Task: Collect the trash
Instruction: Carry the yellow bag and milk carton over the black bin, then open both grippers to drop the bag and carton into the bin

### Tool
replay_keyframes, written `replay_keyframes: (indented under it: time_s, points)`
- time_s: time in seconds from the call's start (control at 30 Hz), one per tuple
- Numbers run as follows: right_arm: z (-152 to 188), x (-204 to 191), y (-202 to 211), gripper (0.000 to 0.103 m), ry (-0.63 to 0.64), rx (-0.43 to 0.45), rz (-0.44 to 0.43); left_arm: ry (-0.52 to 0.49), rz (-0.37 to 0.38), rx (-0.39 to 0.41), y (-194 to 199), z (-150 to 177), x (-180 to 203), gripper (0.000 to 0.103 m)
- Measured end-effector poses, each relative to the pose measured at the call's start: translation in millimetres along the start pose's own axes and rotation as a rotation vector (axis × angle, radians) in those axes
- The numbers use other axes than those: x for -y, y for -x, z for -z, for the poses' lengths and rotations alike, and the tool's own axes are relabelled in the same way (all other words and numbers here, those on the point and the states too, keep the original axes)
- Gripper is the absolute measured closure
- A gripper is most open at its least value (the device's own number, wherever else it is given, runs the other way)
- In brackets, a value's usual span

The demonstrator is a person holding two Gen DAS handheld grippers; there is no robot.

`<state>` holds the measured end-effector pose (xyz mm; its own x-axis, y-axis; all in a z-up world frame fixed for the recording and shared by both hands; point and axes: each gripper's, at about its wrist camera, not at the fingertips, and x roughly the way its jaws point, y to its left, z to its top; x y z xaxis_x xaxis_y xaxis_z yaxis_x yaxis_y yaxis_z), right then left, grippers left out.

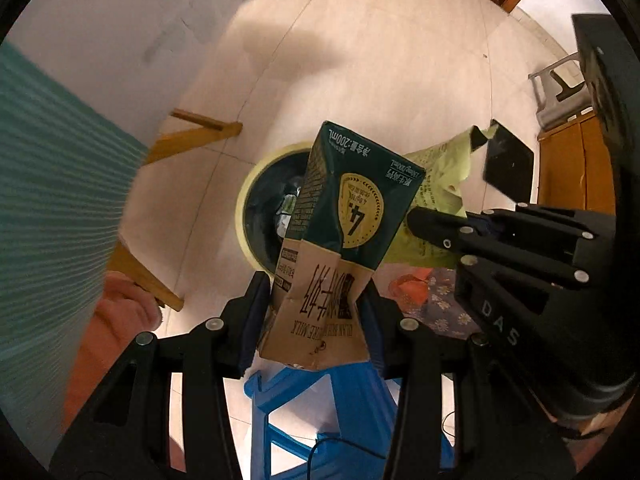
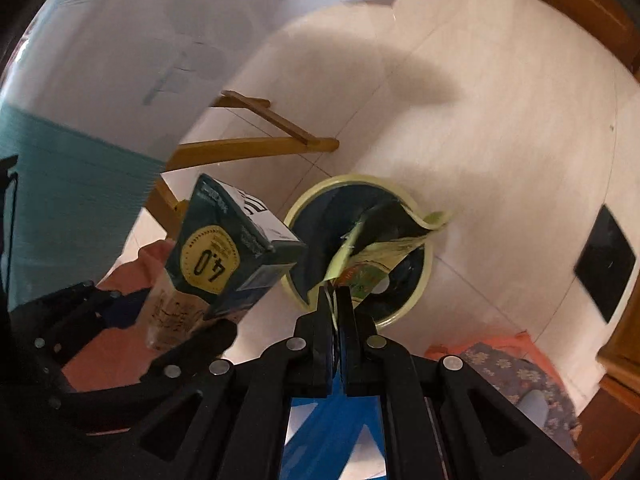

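Note:
My left gripper (image 1: 316, 300) is shut on a crumpled green and brown milk carton (image 1: 344, 216), held in the air over the floor. The carton also shows in the right wrist view (image 2: 224, 256), left of the bin. My right gripper (image 2: 335, 300) is shut on a yellow-green wrapper (image 2: 380, 248) that hangs right above the round trash bin (image 2: 420, 296), which has a pale yellow rim and a dark liner. In the left wrist view the bin (image 1: 256, 184) sits behind the carton, and the wrapper (image 1: 436, 176) and the right gripper (image 1: 416, 220) are to its right.
A blue plastic stool (image 1: 320, 412) stands below both grippers. Wooden frame legs (image 2: 256, 146) rest on the pale tiled floor at the left. A teal cloth (image 1: 48, 184) fills the left side. A floral and orange cloth (image 2: 520, 364) and wooden furniture (image 2: 624, 344) are at the right.

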<state>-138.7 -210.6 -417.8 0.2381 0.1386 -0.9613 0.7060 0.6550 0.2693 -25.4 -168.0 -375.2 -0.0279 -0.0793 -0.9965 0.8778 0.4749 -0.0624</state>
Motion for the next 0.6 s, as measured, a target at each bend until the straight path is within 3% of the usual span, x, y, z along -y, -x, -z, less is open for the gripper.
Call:
replay_keyframes:
  time_s: [0.4, 0.43, 0.47, 0.6]
  points:
    - [-13.1, 28.2, -50.7, 0.097, -0.103, -0.04, -0.079, 0.065, 0.041, -0.08, -62.5, -34.2, -21.3, 0.06]
    - [-14.1, 31.7, -52.3, 0.094, -0.114, -0.04, -0.083, 0.071, 0.036, -0.077, -64.7, -36.4, -22.9, 0.057]
    - [-14.6, 35.5, -54.1, 0.093, -0.125, -0.039, -0.081, 0.074, 0.031, -0.076, -69.7, -38.4, -26.5, 0.047]
    - [-17.1, 49.1, -58.9, 0.076, -0.183, -0.037, -0.079, 0.099, 0.024, -0.077, -77.1, -42.6, -39.2, 0.038]
